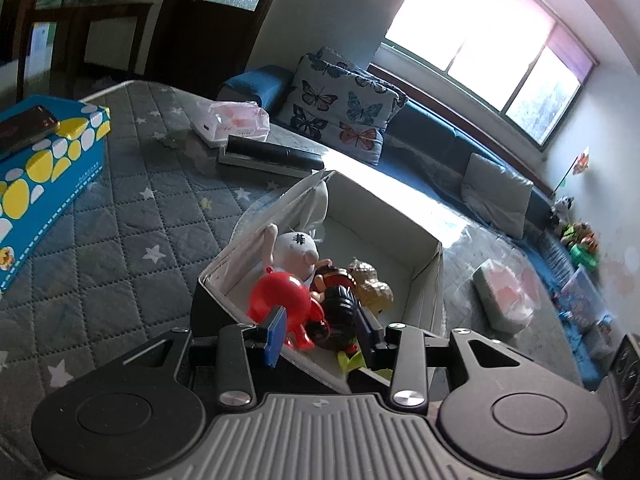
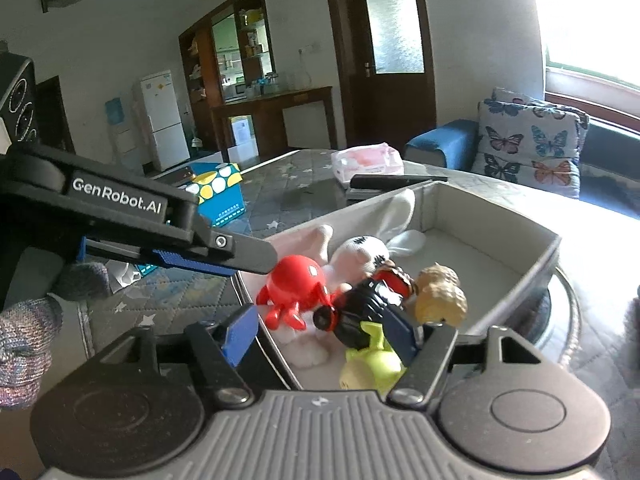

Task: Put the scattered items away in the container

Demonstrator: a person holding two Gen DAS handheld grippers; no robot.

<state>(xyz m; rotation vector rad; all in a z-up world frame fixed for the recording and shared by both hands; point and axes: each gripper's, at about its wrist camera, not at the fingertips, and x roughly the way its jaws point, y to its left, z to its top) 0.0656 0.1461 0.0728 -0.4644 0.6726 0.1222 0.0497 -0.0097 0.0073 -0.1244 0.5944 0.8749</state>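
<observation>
Right wrist view: quilted tabletop [image 2: 192, 292] carries the grey container [image 2: 532, 256], which stands on a round glass stand.
Container: an open fabric box, its near half piled with toys, its far half bare.
Left gripper [image 1: 320, 332]: jaws spread apart with nothing between the pads, hanging over the box's near rim; seen from the right wrist view it reaches in from the left side [image 2: 224, 258], its tip just beside the red toy.
Right gripper [image 2: 320, 336]: jaws apart and gripping nothing, poised over the near end of the box; one pad sits close to the black toy, whether touching I cannot tell.
White plush rabbit [image 2: 364, 252]: lying along the box's left wall, ears toward the far corner.
Red octopus figure [image 2: 298, 284]: inside, resting against the rabbit.
Black and red toy [image 2: 360, 308]: inside, in the middle of the pile.
Tan figure [image 2: 440, 296]: inside, to the right of the black toy.
Yellow-green toy [image 2: 372, 364]: inside, nearest the right gripper.
Step in hand: a toy looks freshly dropped; both hands free.
Next move: draw both grippers clear of the rim without snagging the pile, then look for strays; no loose toy shows on the quilt.
</observation>
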